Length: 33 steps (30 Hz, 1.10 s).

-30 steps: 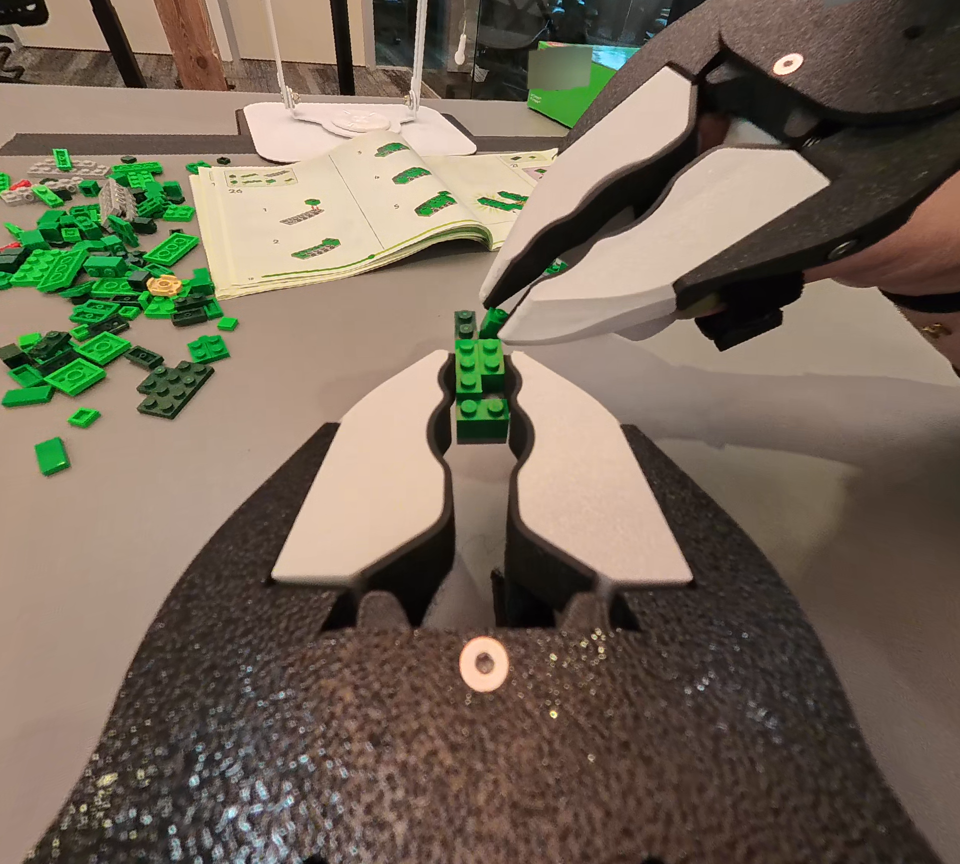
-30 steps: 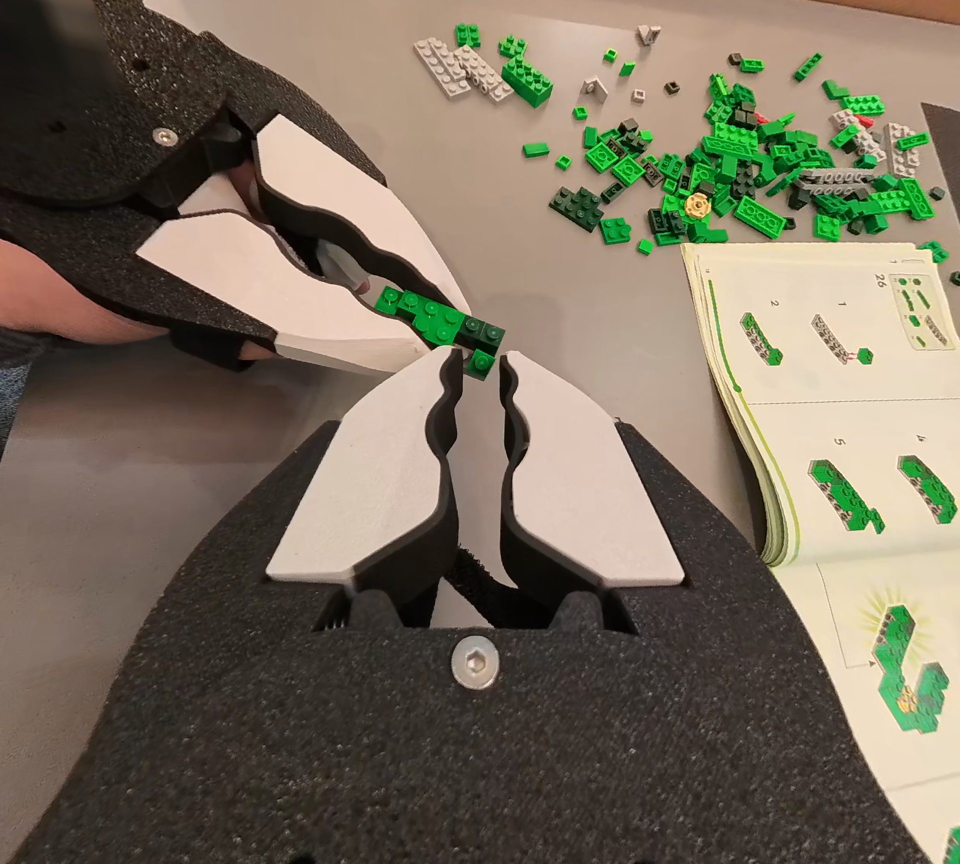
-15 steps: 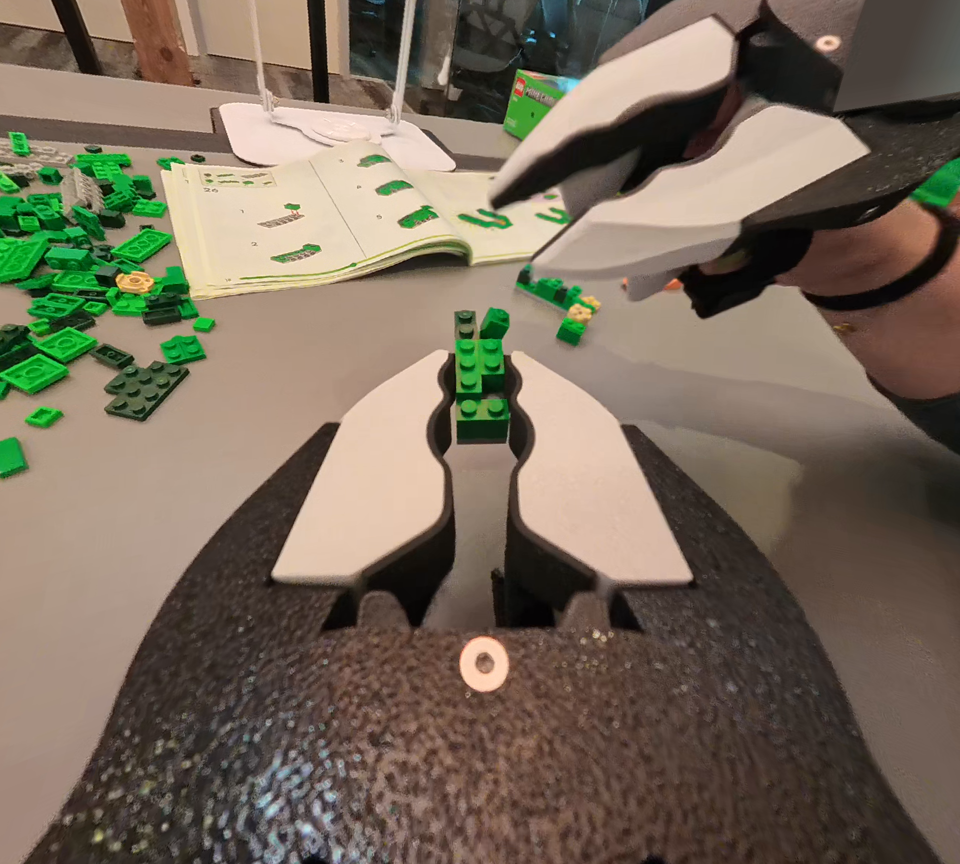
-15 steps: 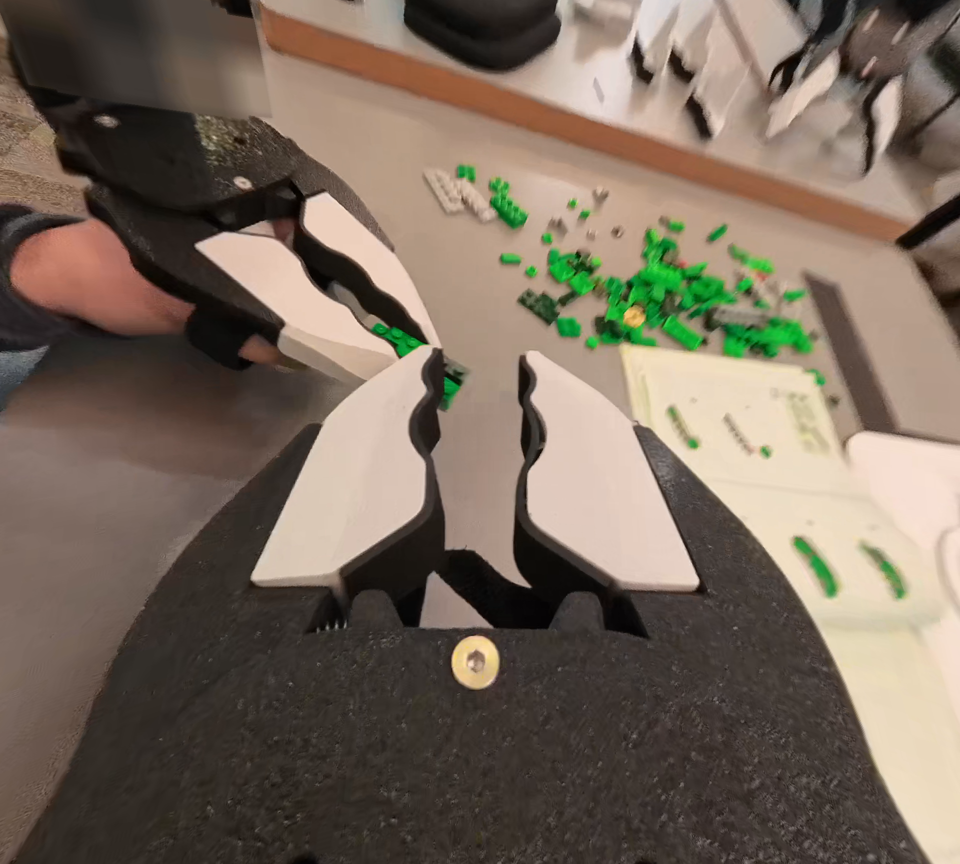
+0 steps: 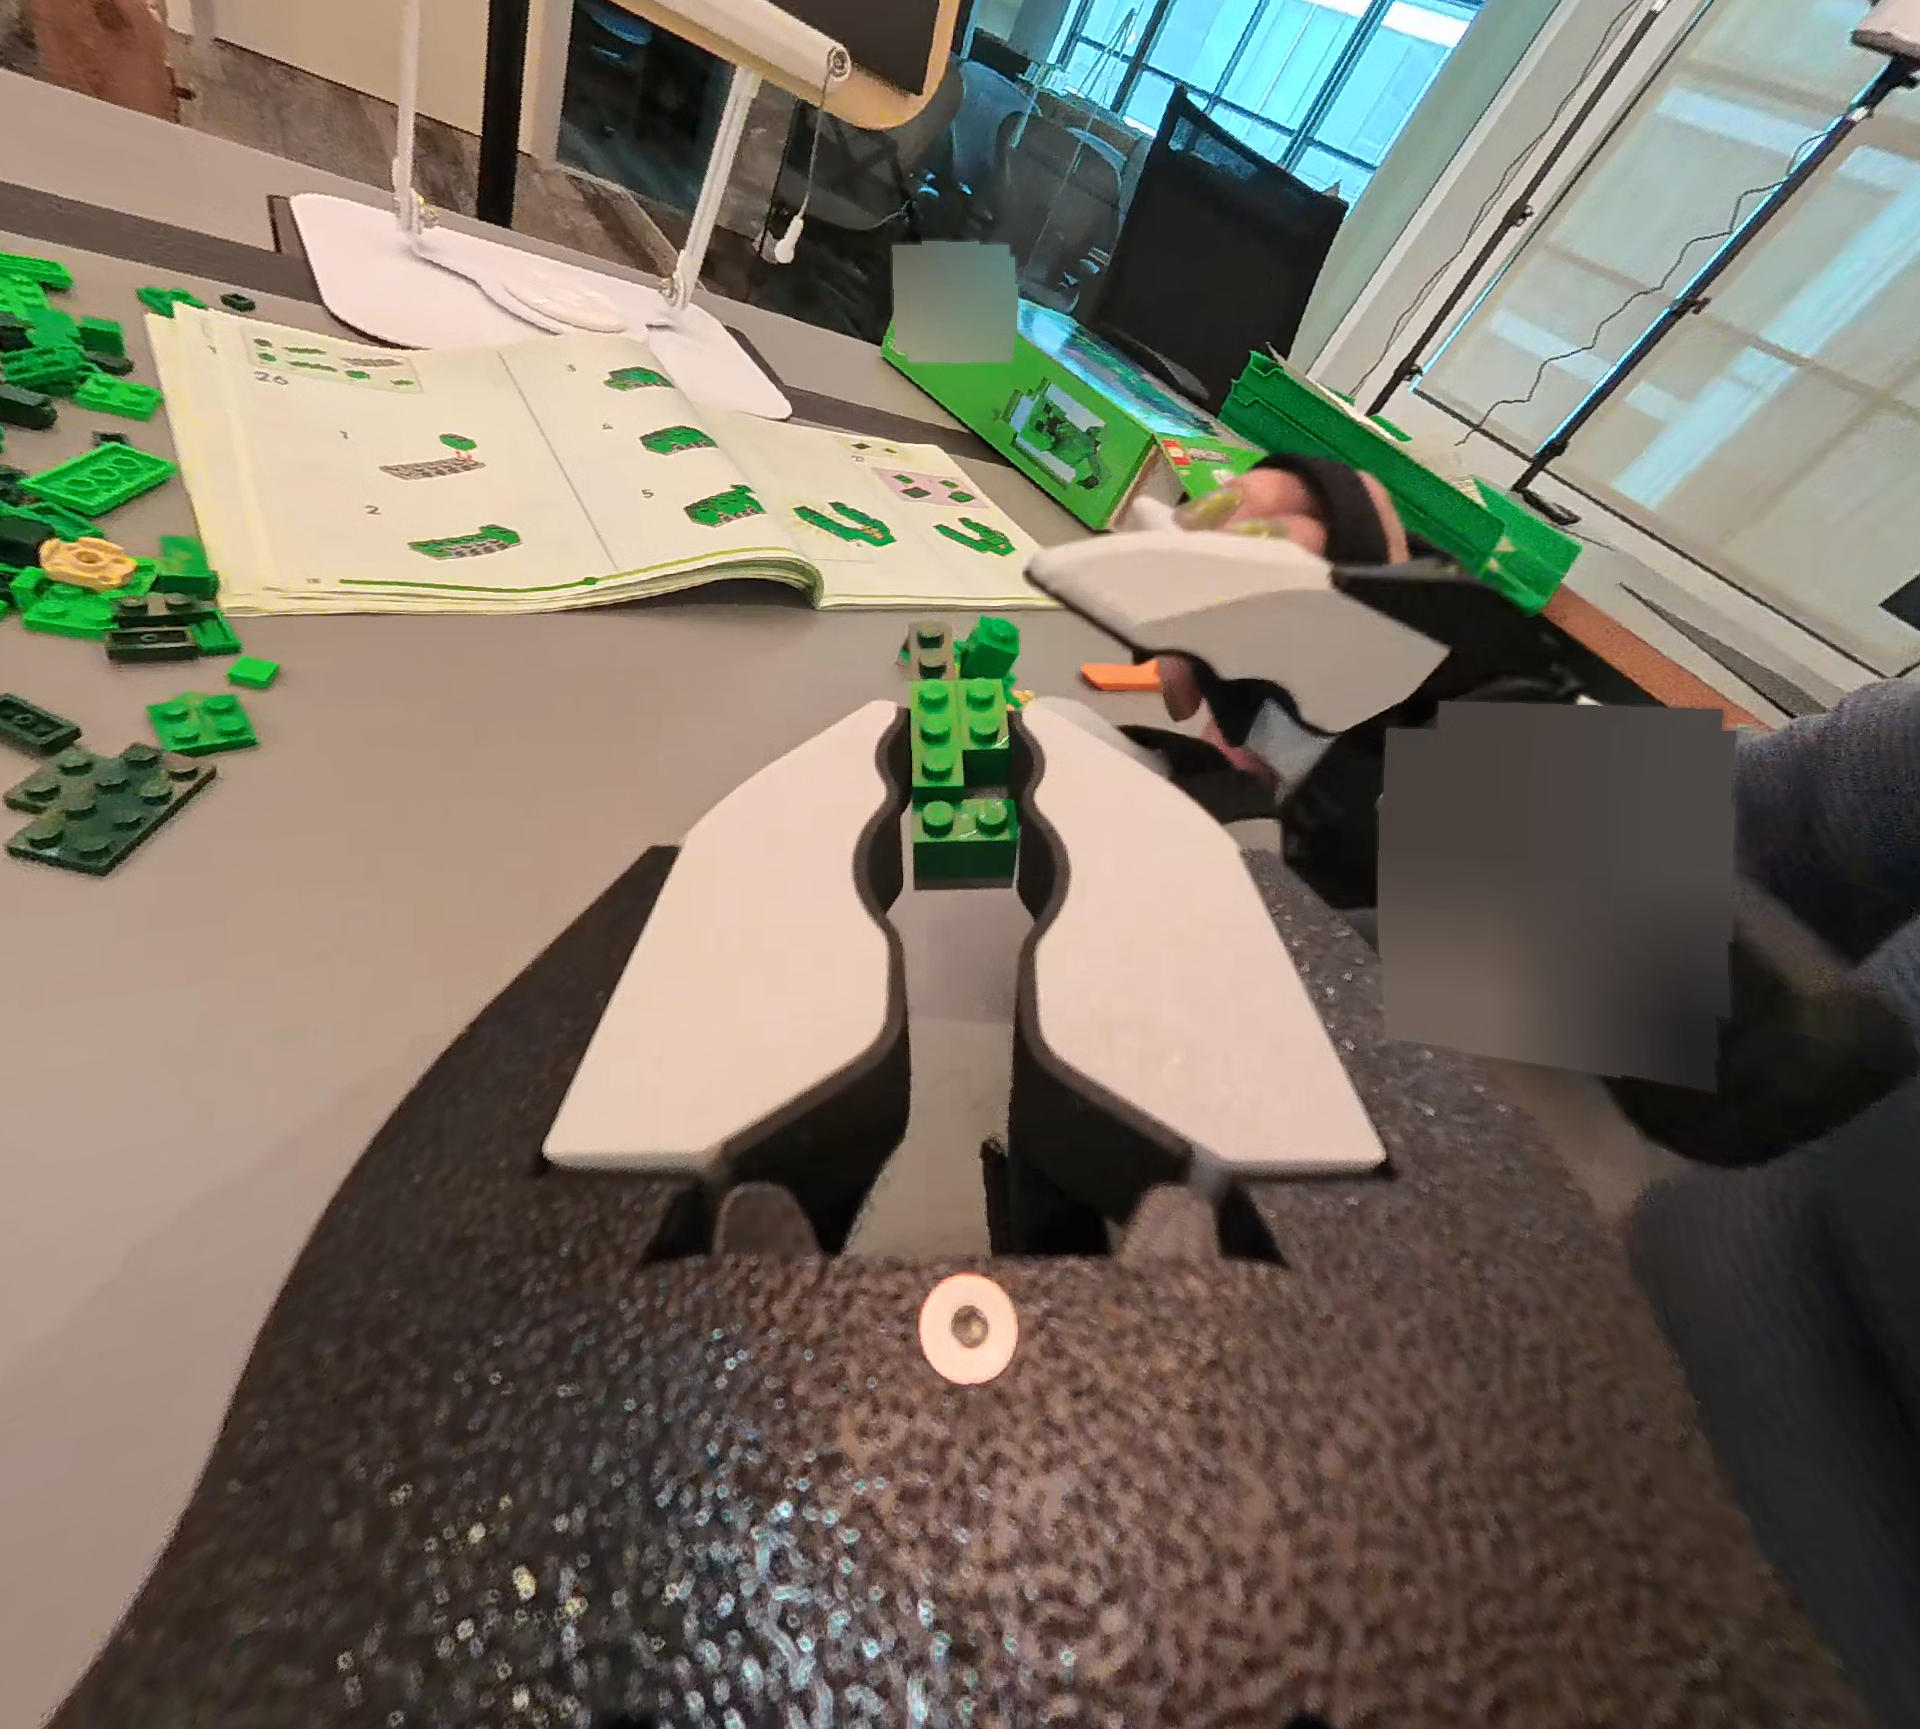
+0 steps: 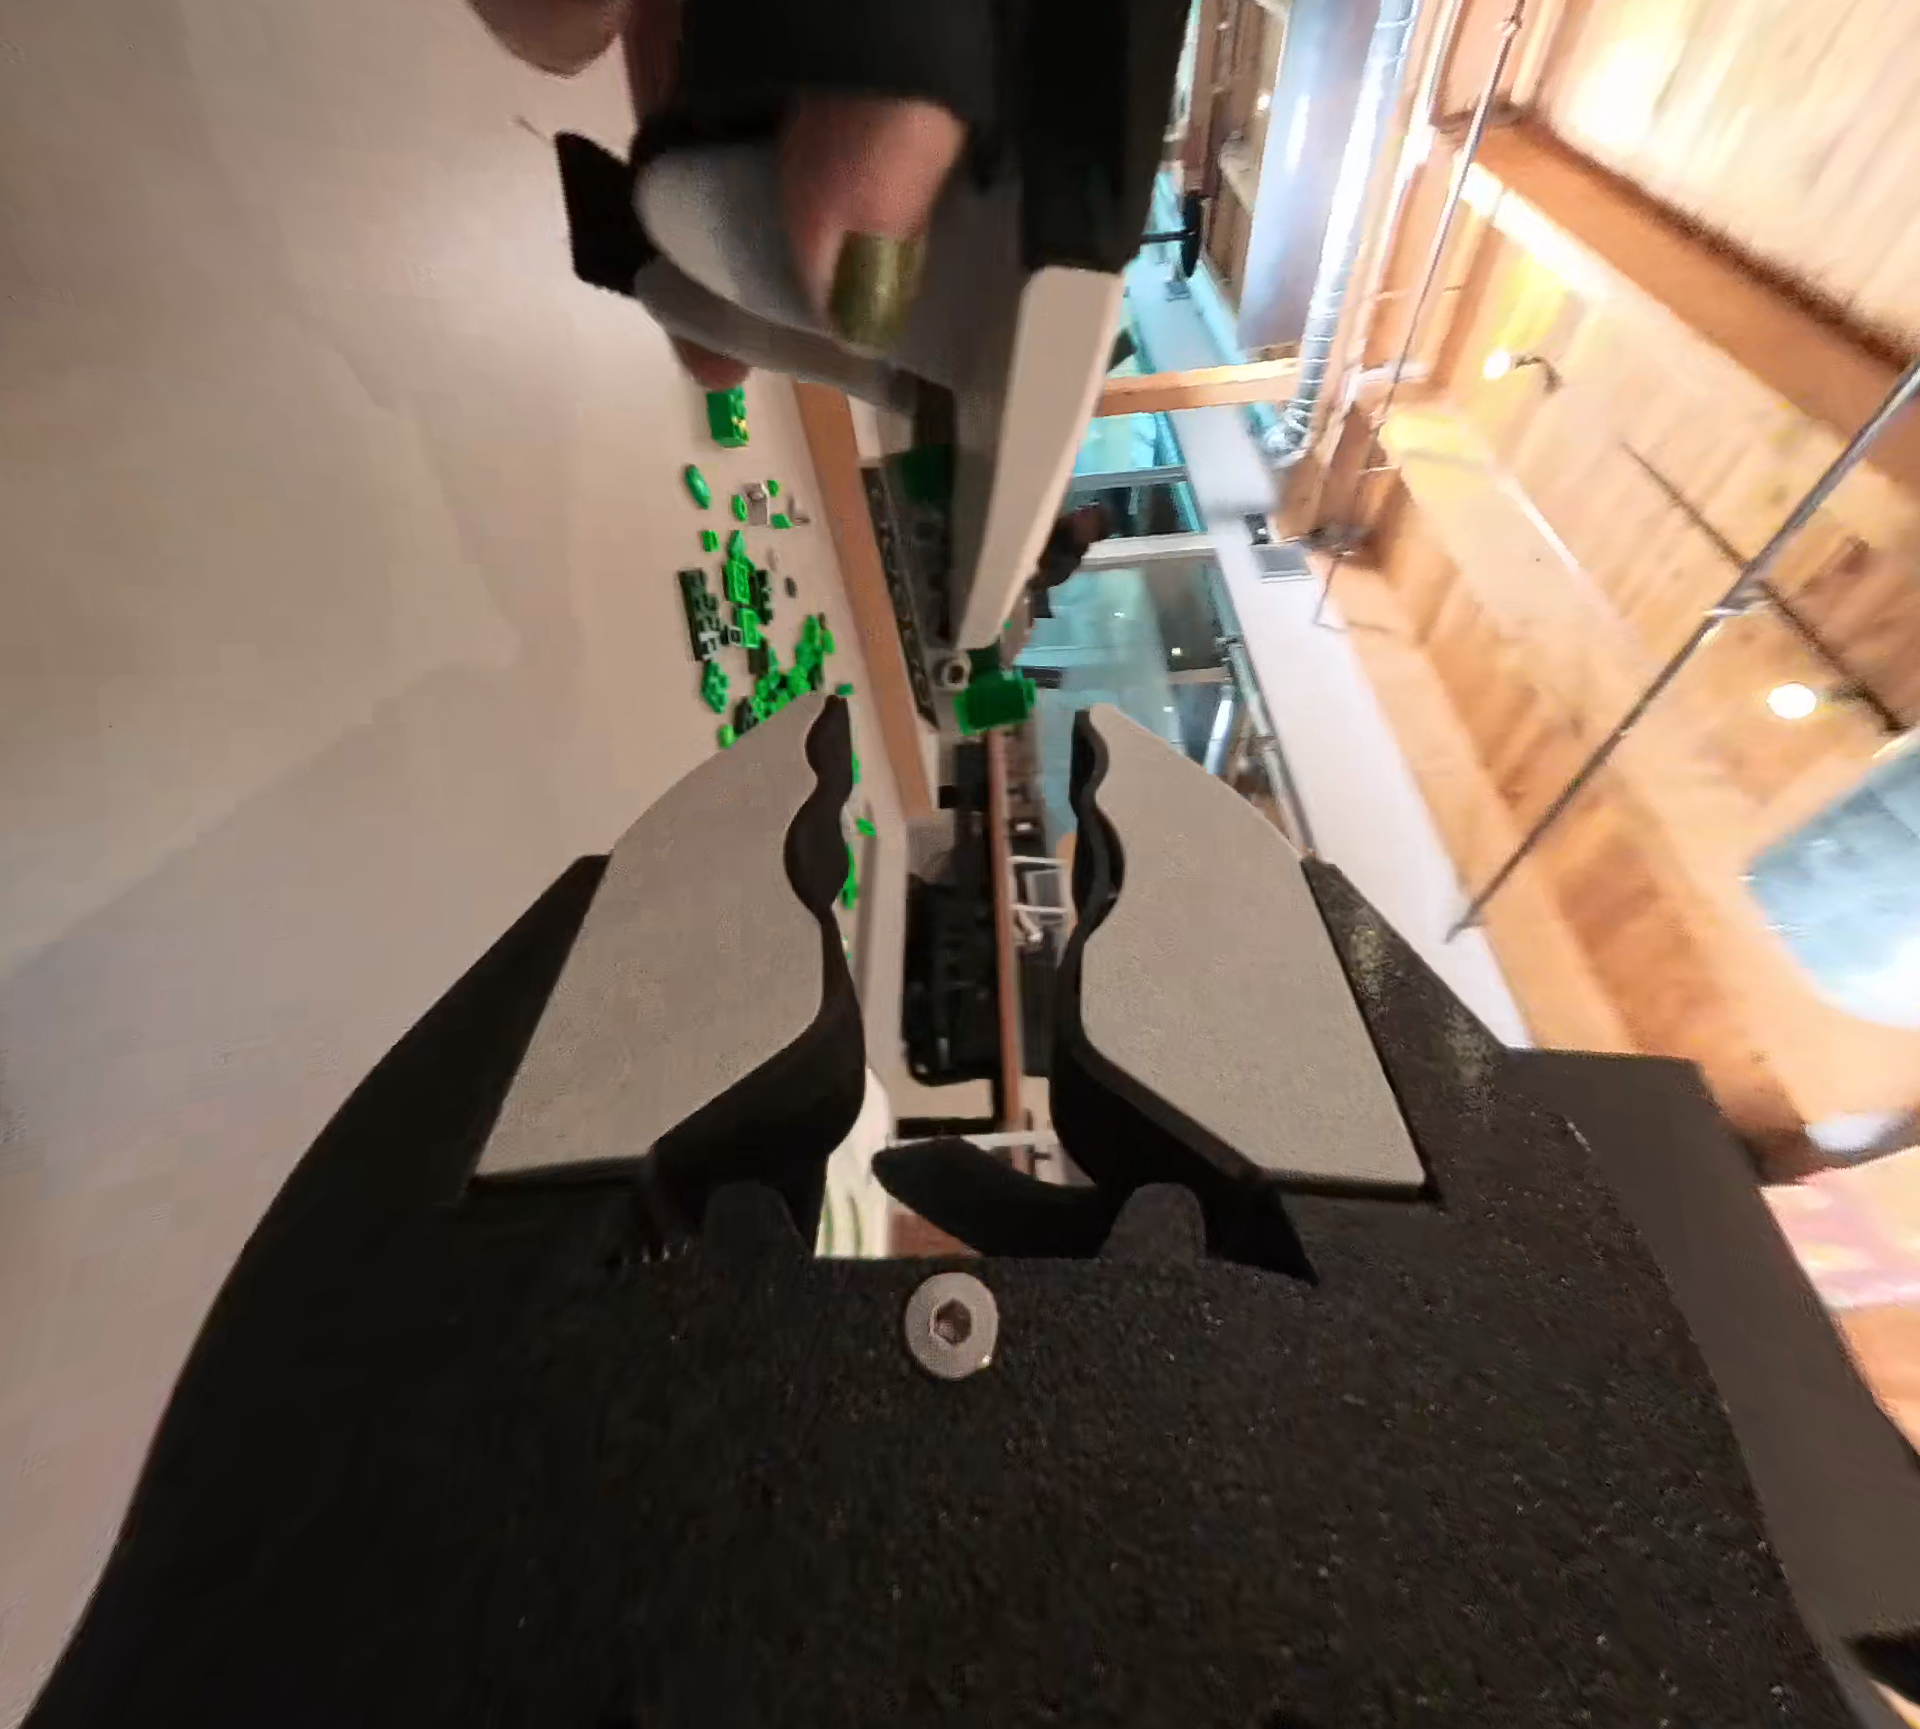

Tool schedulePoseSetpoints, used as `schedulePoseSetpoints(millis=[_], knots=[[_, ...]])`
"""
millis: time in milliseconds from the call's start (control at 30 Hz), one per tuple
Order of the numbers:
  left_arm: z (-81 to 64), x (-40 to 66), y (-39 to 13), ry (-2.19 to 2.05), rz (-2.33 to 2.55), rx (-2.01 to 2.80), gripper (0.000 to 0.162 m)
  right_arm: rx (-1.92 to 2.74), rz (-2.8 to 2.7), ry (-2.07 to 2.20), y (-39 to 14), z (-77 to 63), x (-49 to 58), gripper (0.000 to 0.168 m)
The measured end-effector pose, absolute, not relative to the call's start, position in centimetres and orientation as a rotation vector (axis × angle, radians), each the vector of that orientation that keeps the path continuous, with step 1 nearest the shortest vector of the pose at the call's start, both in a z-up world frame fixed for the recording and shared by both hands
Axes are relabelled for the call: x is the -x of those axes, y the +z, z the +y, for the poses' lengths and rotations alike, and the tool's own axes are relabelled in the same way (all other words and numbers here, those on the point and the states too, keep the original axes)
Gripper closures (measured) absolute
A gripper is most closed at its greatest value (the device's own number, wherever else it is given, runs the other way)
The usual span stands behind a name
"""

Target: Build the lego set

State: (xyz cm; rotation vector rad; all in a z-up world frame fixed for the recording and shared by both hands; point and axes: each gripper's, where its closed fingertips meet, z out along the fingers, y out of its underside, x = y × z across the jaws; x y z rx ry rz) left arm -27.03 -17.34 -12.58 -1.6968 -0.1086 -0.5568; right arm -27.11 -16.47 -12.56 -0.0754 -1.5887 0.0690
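My left gripper (image 5: 961,729) is shut on a small stack of green Lego bricks (image 5: 961,780) and holds it above the grey table (image 5: 468,848). A small green piece sits tilted at the stack's far end. My right gripper (image 6: 961,744) is open and empty, rolled onto its side. In the left wrist view it (image 5: 1081,588) hangs right of the stack, apart from it. In the right wrist view the left gripper (image 6: 977,640) points toward me with the green stack (image 6: 992,700) at its tip, just beyond my right fingertips.
An open instruction booklet (image 5: 499,474) lies behind the stack. Several loose green bricks (image 5: 104,536) and a dark green plate (image 5: 99,801) lie at the left. A green box (image 5: 1049,422) and a white stand base (image 5: 499,297) sit at the back. An orange piece (image 5: 1117,673) lies near the right gripper.
My right gripper has let go at the stack's far end, opened, drawn back to the right and rolled onto its side. My left gripper keeps its hold on the stack.
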Motion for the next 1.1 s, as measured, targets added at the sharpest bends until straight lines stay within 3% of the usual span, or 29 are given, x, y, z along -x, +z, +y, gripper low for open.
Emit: schedulePoseSetpoints(millis=[167,267,1100], knots=[[-17.5,26.6,-12.4,-0.580,-0.101,1.701,0.145,0.066,-1.559,0.049,-12.7,-16.6,27.4,0.132],[-17.4,26.2,-12.6,-0.585,-0.078,1.725,0.145,0.055,-1.557,0.034,-12.5,-16.5,27.5,0.145],[-17.2,26.0,-11.7,-0.534,-0.031,1.693,0.144,0.173,-1.591,0.130,-12.1,-16.2,27.2,0.147]])
